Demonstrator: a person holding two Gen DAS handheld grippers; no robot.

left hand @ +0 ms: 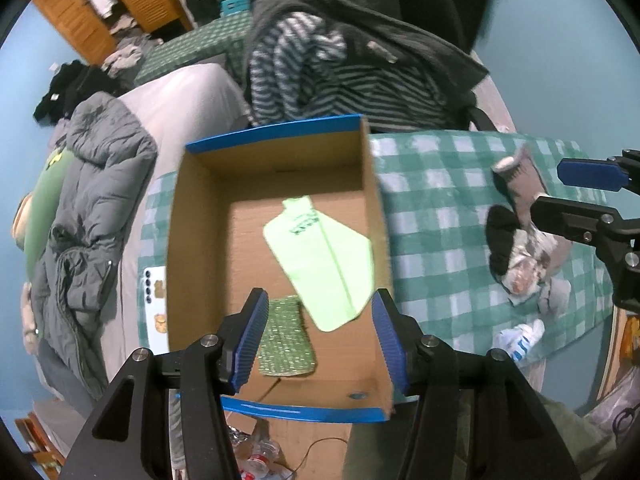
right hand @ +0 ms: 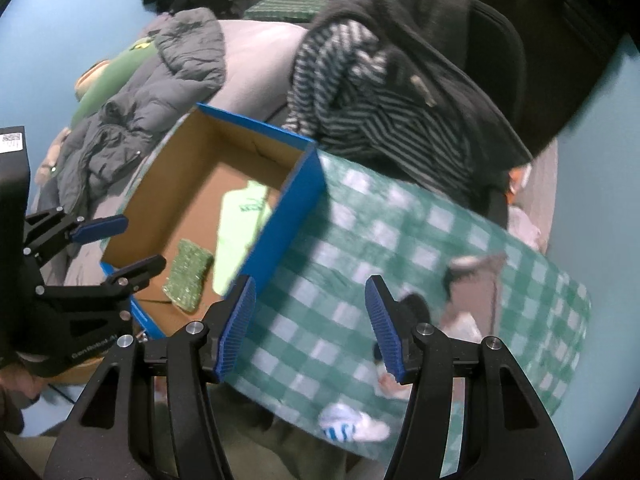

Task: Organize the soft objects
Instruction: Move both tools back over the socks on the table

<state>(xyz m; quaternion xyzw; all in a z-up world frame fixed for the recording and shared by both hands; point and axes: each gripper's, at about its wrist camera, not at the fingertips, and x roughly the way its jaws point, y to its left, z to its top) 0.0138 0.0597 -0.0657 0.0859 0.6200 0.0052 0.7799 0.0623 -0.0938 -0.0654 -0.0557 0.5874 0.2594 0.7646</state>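
Box point(left hand: 276, 168) already has lime cloth point(left hand: 324, 264) plus green sponge point(left hand: 284, 340). Both claws released, empty: left gripper point(left hand: 318, 340) over box, right gripper point(right hand: 310, 328) over checkered cloth point(right hand: 400, 220). Next, probably: reach sock pile point(left hand: 520, 240), pinch one.

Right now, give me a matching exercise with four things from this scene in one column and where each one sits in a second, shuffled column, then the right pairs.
Things:
1. light green cloth
2. sparkly green pouch
3. white sock with blue stripes
4. striped sweater

Places:
A. at the near edge of the checked cloth
B. draped over the chair behind the box
C. in the box, near its middle
D. in the box, at its near end

Pairs: 1-C, 2-D, 3-A, 4-B
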